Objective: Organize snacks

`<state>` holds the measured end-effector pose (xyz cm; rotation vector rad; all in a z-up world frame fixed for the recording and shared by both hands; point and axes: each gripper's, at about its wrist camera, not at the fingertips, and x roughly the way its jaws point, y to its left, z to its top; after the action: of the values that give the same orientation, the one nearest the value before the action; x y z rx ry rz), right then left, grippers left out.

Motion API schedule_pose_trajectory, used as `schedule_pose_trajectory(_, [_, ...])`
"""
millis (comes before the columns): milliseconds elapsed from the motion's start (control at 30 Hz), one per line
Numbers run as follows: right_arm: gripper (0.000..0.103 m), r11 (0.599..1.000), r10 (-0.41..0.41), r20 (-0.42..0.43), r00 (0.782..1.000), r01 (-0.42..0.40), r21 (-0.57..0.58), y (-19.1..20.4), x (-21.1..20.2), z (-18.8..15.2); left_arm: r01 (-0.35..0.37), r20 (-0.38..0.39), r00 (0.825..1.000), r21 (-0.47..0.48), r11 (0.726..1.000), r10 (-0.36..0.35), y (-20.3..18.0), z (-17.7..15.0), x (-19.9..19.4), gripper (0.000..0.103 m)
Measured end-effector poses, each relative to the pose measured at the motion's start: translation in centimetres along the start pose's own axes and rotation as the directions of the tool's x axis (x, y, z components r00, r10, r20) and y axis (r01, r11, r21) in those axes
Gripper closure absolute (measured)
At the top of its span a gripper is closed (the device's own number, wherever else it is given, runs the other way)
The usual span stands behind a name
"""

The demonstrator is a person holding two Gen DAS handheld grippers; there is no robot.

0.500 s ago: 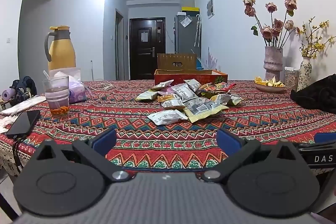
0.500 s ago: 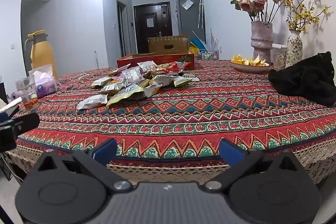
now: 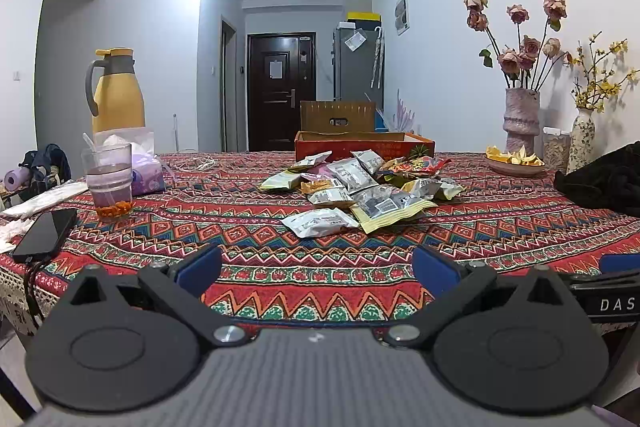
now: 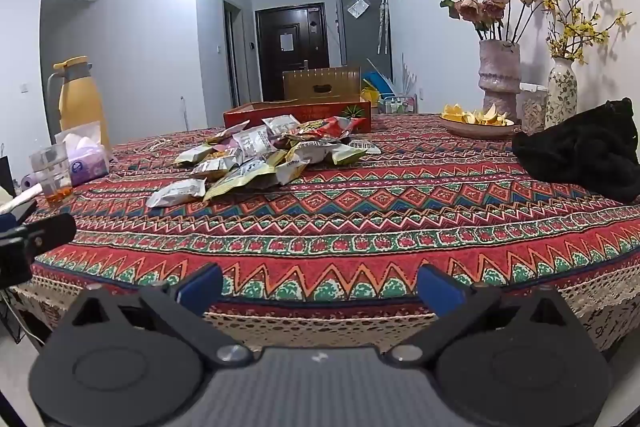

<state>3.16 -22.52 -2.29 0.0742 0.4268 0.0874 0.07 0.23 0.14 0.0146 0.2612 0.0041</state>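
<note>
A pile of several snack packets (image 3: 360, 187) lies in the middle of the patterned tablecloth; it also shows in the right wrist view (image 4: 260, 155). Behind it stands a shallow red cardboard box (image 3: 364, 145), also in the right wrist view (image 4: 296, 113). My left gripper (image 3: 316, 271) is open and empty, low over the table's near edge, well short of the pile. My right gripper (image 4: 320, 287) is open and empty, at the table's front edge, to the right of the left one. The left gripper's body (image 4: 28, 243) shows at the right view's left edge.
A yellow thermos (image 3: 116, 91), a tissue pack (image 3: 146, 171), a glass of drink (image 3: 108, 183) and a phone (image 3: 44, 235) stand at the left. At the right are flower vases (image 3: 520, 119), a plate of peels (image 3: 514, 161) and black cloth (image 3: 608, 183).
Both grippers have risen slightly; the table sits a little lower in both views. Both stay open. The snacks have not moved.
</note>
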Motion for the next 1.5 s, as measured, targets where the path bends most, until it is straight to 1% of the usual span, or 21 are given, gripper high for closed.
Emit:
schedule_pose_trajectory(133, [0.000, 1.000, 0.002, -0.003, 1.000, -0.002, 0.002, -0.02, 0.04, -0.06, -0.008, -0.002, 1.000, 0.002, 1.000, 0.008, 0.01, 0.08, 0.14, 0.000])
schedule_pose_trajectory(1500, [0.000, 1.000, 0.010, 0.007, 1.000, -0.010, -0.004, 0.12, 0.03, -0.18, -0.004, 0.004, 1.000, -0.002, 1.000, 0.004, -0.12, -0.46, 0.06, 0.000])
